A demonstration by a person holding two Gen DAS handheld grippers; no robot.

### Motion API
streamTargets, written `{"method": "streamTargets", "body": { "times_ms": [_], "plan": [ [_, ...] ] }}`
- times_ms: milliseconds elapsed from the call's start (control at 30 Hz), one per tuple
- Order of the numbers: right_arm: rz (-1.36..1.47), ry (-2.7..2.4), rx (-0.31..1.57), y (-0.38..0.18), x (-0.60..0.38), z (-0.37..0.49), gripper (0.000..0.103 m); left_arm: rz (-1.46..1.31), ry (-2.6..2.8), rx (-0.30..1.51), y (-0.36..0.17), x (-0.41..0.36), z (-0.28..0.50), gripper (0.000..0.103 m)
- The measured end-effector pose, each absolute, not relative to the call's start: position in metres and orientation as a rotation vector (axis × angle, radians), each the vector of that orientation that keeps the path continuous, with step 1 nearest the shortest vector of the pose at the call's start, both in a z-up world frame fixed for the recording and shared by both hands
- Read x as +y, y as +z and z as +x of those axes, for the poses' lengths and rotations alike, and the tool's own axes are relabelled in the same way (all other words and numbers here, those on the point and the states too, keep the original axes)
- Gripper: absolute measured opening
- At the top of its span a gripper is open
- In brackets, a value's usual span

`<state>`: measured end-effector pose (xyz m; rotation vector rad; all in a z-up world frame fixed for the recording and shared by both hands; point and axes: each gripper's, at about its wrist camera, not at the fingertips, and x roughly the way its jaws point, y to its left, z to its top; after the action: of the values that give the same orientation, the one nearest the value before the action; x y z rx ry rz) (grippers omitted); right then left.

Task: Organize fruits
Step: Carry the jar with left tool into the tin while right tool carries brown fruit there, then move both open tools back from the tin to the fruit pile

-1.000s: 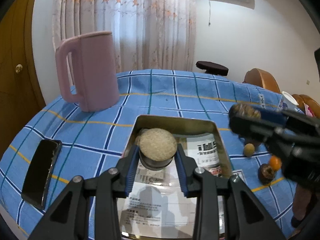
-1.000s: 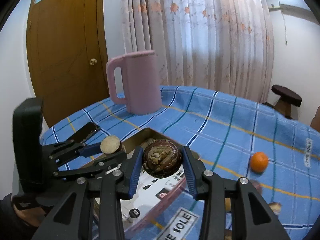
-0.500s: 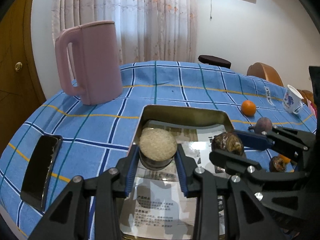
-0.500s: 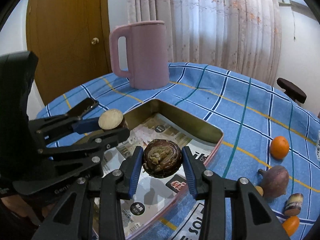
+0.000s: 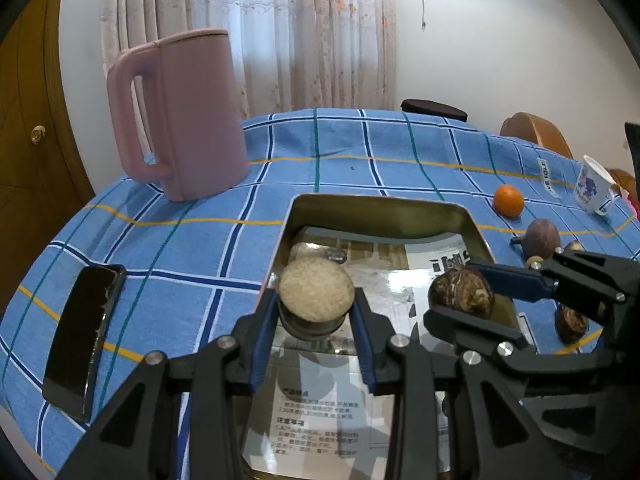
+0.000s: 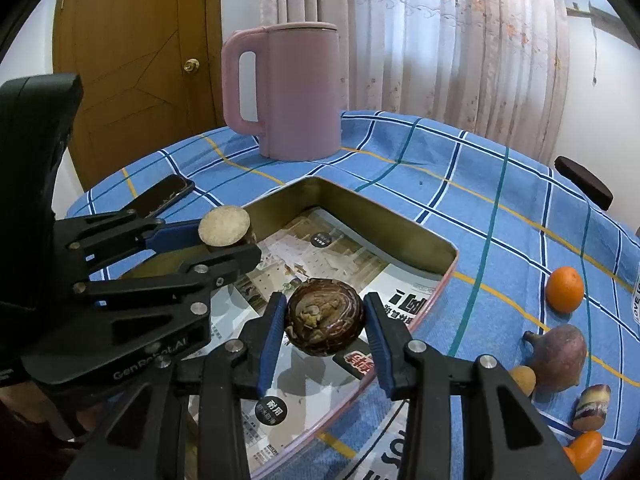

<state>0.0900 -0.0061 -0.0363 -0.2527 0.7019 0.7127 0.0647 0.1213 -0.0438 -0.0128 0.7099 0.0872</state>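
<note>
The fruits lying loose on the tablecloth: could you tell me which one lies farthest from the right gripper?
The round orange. It lies alone, beyond the purple-brown fruit; the others cluster nearer the right gripper.

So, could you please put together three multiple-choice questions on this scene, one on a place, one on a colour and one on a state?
1. Where does the black phone lie?
A. inside the metal tray
B. on the blue checked cloth, left of the tray
C. against the orange

2. What colour is the jug behind the metal tray?
A. pink
B. green
C. white

3. How is the right tool at this moment?
A. open and empty
B. shut on the orange
C. shut on the dark round fruit, above the tray

Answers:
1 B, as the phone rests on the cloth beside the tray's left wall.
2 A, as the jug's body and handle are both pink.
3 C, as both blue pads press the fruit's sides over the paper-lined tray, while the orange sits apart on the cloth.
</note>
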Motion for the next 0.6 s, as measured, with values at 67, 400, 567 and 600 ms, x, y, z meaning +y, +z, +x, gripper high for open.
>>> {"method": "streamTargets", "body": {
  "times_ms": [67, 400, 567, 600],
  "plan": [
    [-0.259, 0.712, 0.702, -0.037, -0.005, 0.090, 0.042, -0.009, 0.092, 0.711, -0.044, 0.122, 0.065, 0.038],
    [-0.267, 0.722, 0.692, -0.037, -0.007, 0.087, 0.047, -0.006, 0.108, 0.715, -0.042, 0.120, 0.061, 0.039],
    [-0.243, 0.698, 0.649, -0.026, -0.023, 0.078, 0.061, -0.024, 0.095, 0.681, -0.031, 0.120, 0.044, 0.075],
    [-0.243, 0.697, 0.639, -0.024, -0.029, 0.074, 0.061, -0.013, 0.108, 0.658, -0.027, 0.117, 0.039, 0.092]
  ]
}}
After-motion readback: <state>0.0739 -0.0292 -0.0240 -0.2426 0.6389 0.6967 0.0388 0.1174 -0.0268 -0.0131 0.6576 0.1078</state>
